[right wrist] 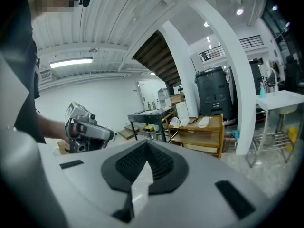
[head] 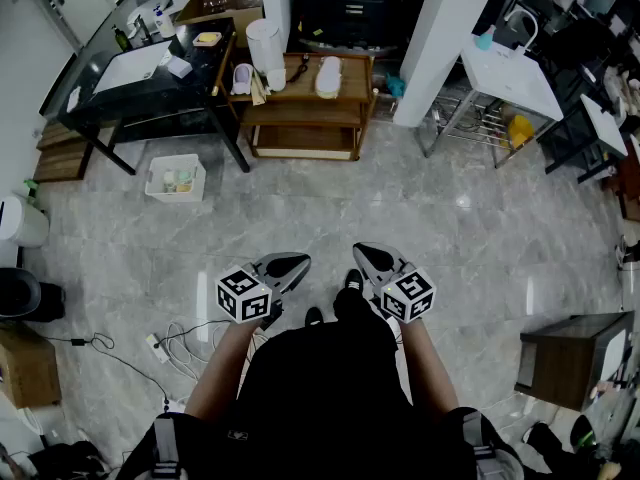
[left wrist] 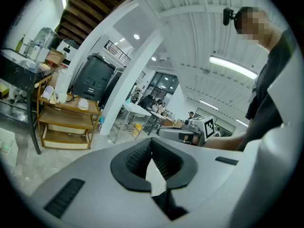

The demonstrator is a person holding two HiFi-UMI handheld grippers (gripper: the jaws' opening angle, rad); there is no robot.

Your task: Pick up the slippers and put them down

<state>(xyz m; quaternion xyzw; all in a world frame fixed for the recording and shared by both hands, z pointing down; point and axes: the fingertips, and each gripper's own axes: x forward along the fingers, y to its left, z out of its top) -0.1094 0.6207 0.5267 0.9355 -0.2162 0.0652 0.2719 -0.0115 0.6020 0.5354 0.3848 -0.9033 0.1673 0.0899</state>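
A white slipper (head: 328, 76) lies on the top of a wooden shelf cart (head: 305, 113) far across the floor. A pale lavender slipper (head: 241, 78) leans at the cart's left end. Both show small in the left gripper view as the white slipper (left wrist: 83, 103) and the lavender slipper (left wrist: 48, 93), and in the right gripper view as the white slipper (right wrist: 203, 122) and the lavender slipper (right wrist: 174, 122). My left gripper (head: 299, 262) and right gripper (head: 359, 252) are held side by side at waist height, far from the cart. Both are shut with nothing between the jaws.
A white cylinder (head: 265, 46) stands on the cart between the slippers. Left of it is a black table with a basin (head: 130, 73); a white crate (head: 176, 178) sits on the floor. A white pillar (head: 445, 38), a sink stand (head: 510, 78), floor cables (head: 170, 343) and a dark side table (head: 570, 353) surround me.
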